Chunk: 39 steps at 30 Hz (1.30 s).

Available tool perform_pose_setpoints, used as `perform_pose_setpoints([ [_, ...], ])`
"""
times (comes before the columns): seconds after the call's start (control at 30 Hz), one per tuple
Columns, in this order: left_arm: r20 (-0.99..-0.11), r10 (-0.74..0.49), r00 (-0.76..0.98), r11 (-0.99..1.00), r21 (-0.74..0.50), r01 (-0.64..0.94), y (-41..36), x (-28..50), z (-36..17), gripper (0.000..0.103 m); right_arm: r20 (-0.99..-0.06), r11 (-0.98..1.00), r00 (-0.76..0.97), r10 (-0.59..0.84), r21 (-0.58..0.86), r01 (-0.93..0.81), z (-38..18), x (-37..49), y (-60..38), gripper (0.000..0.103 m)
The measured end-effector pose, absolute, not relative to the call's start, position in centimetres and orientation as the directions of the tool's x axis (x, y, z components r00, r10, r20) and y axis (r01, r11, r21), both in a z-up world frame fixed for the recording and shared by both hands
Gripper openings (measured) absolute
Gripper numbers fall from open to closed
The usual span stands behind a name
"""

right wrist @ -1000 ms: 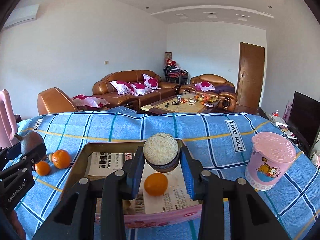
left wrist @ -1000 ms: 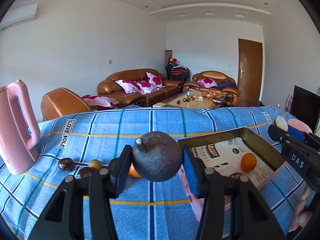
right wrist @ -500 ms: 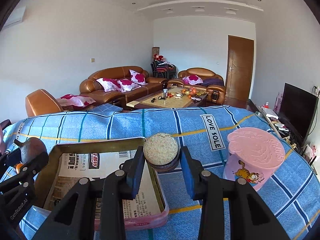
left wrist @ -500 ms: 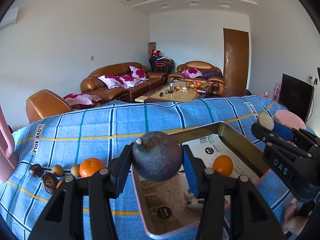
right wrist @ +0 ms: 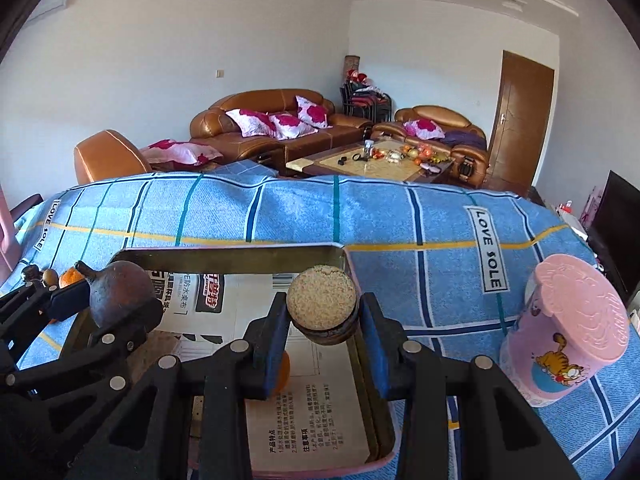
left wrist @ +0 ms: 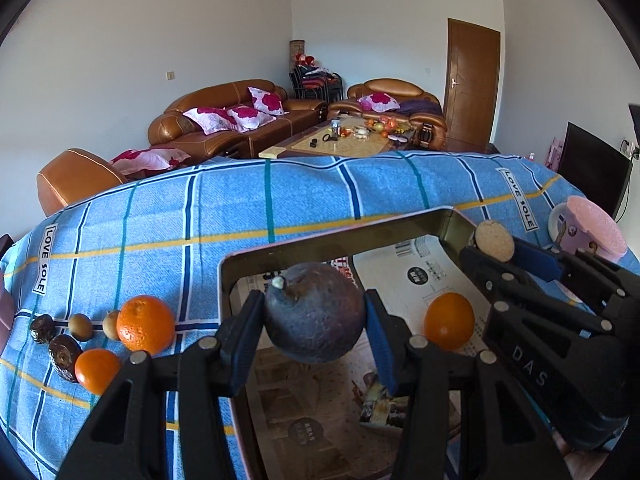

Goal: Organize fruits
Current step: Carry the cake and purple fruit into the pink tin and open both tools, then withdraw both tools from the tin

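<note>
My left gripper [left wrist: 314, 332] is shut on a dark round passion fruit [left wrist: 314, 312] and holds it above the near left part of the paper-lined tray [left wrist: 340, 236]. My right gripper [right wrist: 322, 326] is shut on a halved dark fruit [right wrist: 322, 306] with a pale cut face, above the tray's right rim [right wrist: 348, 264]. Each gripper shows in the other's view. One orange [left wrist: 449, 320] lies in the tray. Two oranges [left wrist: 145, 323] and several small dark and tan fruits [left wrist: 64, 354] lie on the cloth left of the tray.
The table has a blue striped cloth [left wrist: 280, 200]. A pink cup with a cartoon cat [right wrist: 568, 340] stands right of the tray. A pink jug's edge [right wrist: 6, 232] shows at the far left. Sofas and a coffee table lie beyond.
Both grippers have moved with their fruits. The left one came right, from over the cloth to over the tray. The right one drifted toward the tray's right rim.
</note>
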<state>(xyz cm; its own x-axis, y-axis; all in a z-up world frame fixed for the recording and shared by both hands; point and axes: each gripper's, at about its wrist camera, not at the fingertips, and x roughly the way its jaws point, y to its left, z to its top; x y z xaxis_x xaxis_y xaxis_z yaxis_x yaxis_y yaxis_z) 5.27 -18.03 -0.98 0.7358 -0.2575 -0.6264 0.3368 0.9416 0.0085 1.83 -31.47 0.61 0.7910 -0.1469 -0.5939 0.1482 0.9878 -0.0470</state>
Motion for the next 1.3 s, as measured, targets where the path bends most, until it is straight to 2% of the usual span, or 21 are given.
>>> perform_pose_setpoints([
  [0.3,-0.651,-0.25,0.717,0.945,-0.001,0.328,-18.0,5.8,-1.5,0.052,-0.614,0.994,0.782,-0.108,-0.045,0.101,0.2,2.2,-30.9,0.039],
  [0.4,-0.654,-0.247,0.715,0.946,-0.003,0.325,-18.0,6.0,-1.5,0.052,-0.601,0.993,0.791,-0.114,-0.035,0.116,0.4,1.9,-31.2,0.047],
  [0.43,-0.653,-0.247,0.716,0.946,-0.003,0.324,-18.1,6.1,-1.5,0.052,-0.596,0.993,0.796,-0.103,-0.022,0.112,0.5,1.7,-31.3,0.053],
  [0.57,-0.655,-0.242,0.716,0.947,0.003,0.322,-18.0,6.1,-1.5,0.052,-0.575,0.992,0.811,-0.11,-0.008,0.129,0.9,1.3,-31.5,0.055],
  [0.6,-0.648,-0.239,0.723,0.948,0.006,0.319,-18.0,6.0,-1.4,0.053,-0.559,0.991,0.821,-0.114,-0.001,0.137,1.1,0.9,-31.6,0.056],
  [0.67,-0.618,-0.235,0.75,0.95,0.019,0.313,-17.9,5.3,-1.0,0.061,-0.517,0.989,0.849,-0.108,0.033,0.145,1.6,0.0,-31.9,0.056],
  [0.7,-0.6,-0.23,0.766,0.951,0.029,0.308,-17.9,5.0,-0.7,0.074,-0.496,0.987,0.862,-0.108,0.046,0.151,1.8,-0.5,-31.9,0.056],
  [0.73,-0.581,-0.227,0.782,0.951,0.039,0.306,-17.9,4.6,-0.5,0.082,-0.477,0.986,0.871,-0.113,0.053,0.157,2.0,-0.9,-31.9,0.056],
  [0.77,-0.56,-0.228,0.796,0.951,0.047,0.306,-17.9,4.1,-0.2,0.084,-0.461,0.984,0.879,-0.124,0.054,0.167,2.2,-1.1,-32.0,0.058],
  [0.83,-0.524,-0.227,0.821,0.951,0.061,0.302,-17.8,3.5,0.3,0.098,-0.432,0.98,0.889,-0.153,0.047,0.192,2.6,-1.5,-32.0,0.061],
  [0.87,-0.508,-0.22,0.833,0.953,0.07,0.294,-17.8,3.2,0.5,0.101,-0.417,0.977,0.892,-0.173,0.042,0.209,2.8,-1.8,-32.1,0.062],
  [1.0,-0.46,-0.207,0.863,0.959,0.081,0.273,-17.5,2.4,1.0,0.103,-0.317,0.962,0.918,-0.24,0.052,0.269,3.9,-3.2,-32.8,0.065],
  [1.07,-0.445,-0.193,0.875,0.964,0.082,0.254,-17.3,2.2,1.2,0.103,-0.246,0.946,0.922,-0.298,0.055,0.32,4.4,-4.2,-33.0,0.082],
  [1.17,-0.427,-0.181,0.886,0.97,0.072,0.232,-16.9,1.9,1.3,0.103,-0.133,0.923,0.918,-0.374,0.047,0.383,4.6,-5.6,-32.9,0.09],
  [1.3,-0.398,-0.155,0.904,0.978,0.07,0.199,-16.5,1.5,1.5,0.103,-0.087,0.917,0.915,-0.395,0.019,0.398,5.0,-6.1,-32.0,0.096],
])
